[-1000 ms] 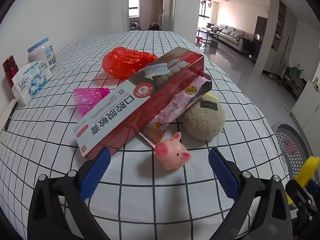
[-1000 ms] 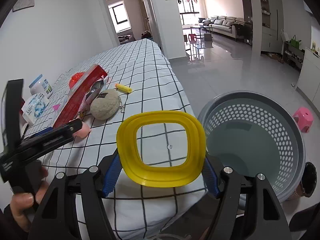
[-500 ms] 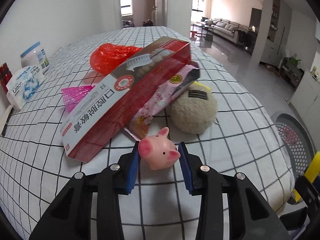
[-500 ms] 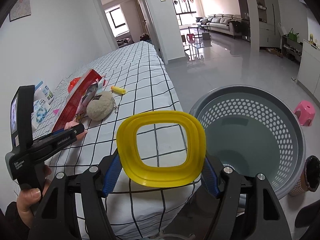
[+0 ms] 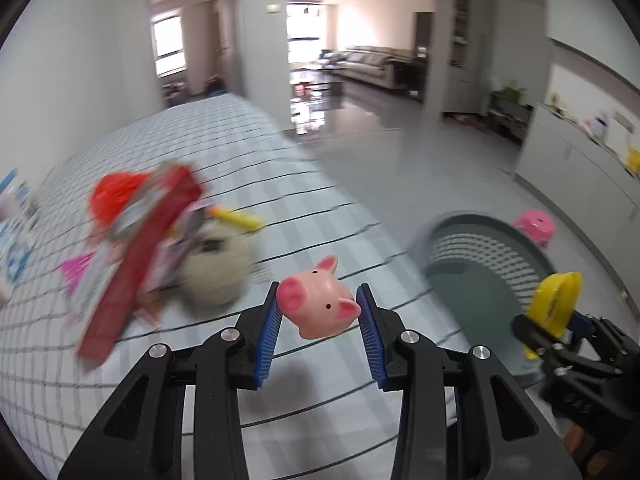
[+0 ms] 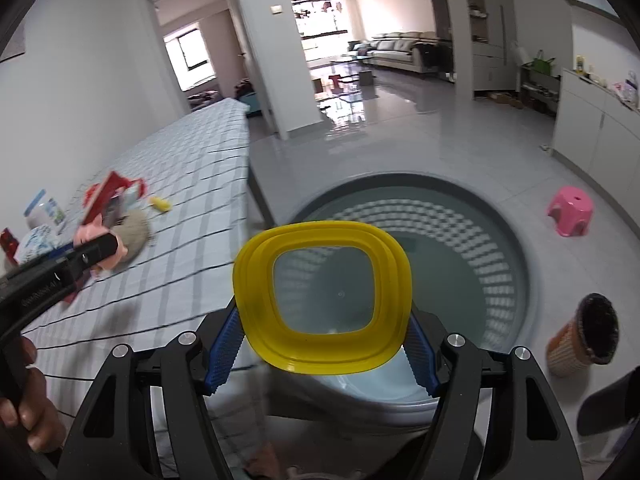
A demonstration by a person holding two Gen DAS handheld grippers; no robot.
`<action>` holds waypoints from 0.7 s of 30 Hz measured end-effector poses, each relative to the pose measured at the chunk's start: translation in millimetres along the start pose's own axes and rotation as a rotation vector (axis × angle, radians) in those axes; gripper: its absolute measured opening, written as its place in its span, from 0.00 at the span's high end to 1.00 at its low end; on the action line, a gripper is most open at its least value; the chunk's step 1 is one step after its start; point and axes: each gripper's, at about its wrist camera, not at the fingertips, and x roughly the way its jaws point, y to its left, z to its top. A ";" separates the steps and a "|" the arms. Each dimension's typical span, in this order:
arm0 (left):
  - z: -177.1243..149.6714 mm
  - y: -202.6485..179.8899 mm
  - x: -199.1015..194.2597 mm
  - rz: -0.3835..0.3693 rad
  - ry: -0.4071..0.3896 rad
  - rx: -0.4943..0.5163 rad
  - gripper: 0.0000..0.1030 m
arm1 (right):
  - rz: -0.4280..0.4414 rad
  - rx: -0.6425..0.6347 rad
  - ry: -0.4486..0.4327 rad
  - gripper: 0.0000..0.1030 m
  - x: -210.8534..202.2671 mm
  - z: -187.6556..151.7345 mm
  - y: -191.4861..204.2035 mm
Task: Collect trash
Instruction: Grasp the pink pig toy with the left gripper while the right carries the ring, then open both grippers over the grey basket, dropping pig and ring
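Task looks early-to-mid, judging by what's left. Left gripper (image 5: 318, 312) has its jaws clamped on the pig toy (image 5: 318, 304), held up off the tabletop (image 5: 320, 240) near its right edge, w/ the basket beyond. Right gripper (image 6: 320, 340) has jaws closed on the yellow lid (image 6: 322, 300), held over the basket (image 6: 500, 216) mouth on the floor beside the tabletop's edge. Basket interior looks empty as far as visible; part is hidden behind the lid. So two items are in hand, neither dropped yet. Left to do: pile at the tabletop's left side – red box (image 5: 136, 256), red bag (image 5: 114, 196), fuzzy ball (image 5: 218, 276), yellow marker (image 5: 240, 218), pink shuttlecock (image 5: 78, 272); blurred, details unclear.
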 end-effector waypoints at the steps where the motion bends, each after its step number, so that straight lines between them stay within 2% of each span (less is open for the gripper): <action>1: 2.7 -7.5 2.5 -0.016 0.000 0.010 0.64 | -0.012 -0.001 -0.002 0.34 -0.4 0.7 -5.5; 8: 5.9 -64.4 35.1 -0.084 0.060 0.092 0.63 | -0.067 0.031 -0.004 0.34 5.2 2.6 -46.6; 13: 2.4 -86.7 58.0 -0.079 0.083 0.123 0.63 | -0.041 0.056 0.026 0.34 14.7 0.3 -69.3; 21: 4.7 -110.3 79.4 -0.093 0.107 0.154 0.63 | -0.017 0.064 0.046 0.34 26.9 -2.5 -82.7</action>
